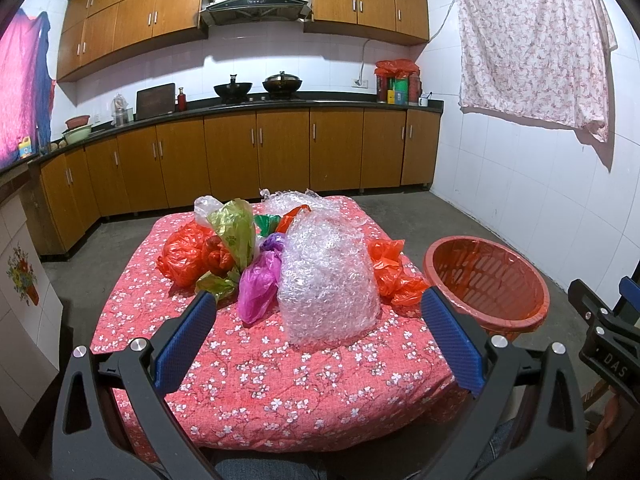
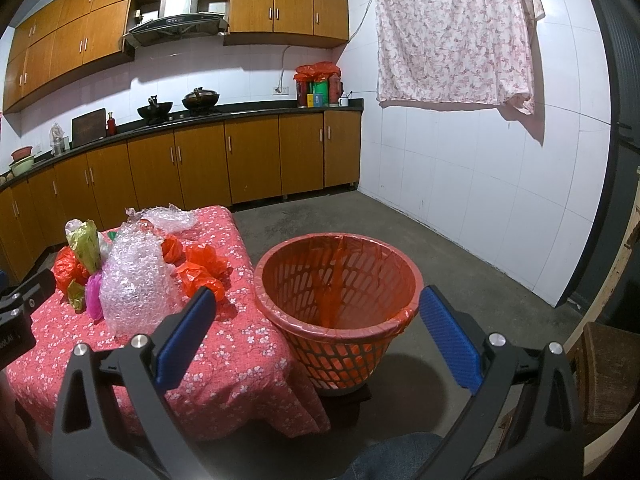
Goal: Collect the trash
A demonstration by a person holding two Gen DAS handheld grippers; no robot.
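Note:
A heap of trash lies on a low table covered by a red floral cloth (image 1: 260, 380): a tall wad of bubble wrap (image 1: 328, 280), a magenta bag (image 1: 258, 282), orange-red bags (image 1: 188, 256), a green bag (image 1: 234, 232) and another orange bag (image 1: 394, 274). My left gripper (image 1: 318, 320) hangs open just short of the bubble wrap, nothing between its blue pads. To the table's right stands an orange-red mesh basket (image 2: 340, 280) lined with a red bag. My right gripper (image 2: 318, 316) is open in front of the basket and holds nothing. The bubble wrap (image 2: 136, 284) also shows on the left there.
Wooden kitchen cabinets (image 1: 256, 160) and a dark counter with two woks run along the back wall. A floral sheet (image 1: 536, 40) hangs on the white tiled wall at right. Bare concrete floor (image 2: 460, 264) lies around the basket. A wooden stool (image 2: 608, 364) stands at the far right.

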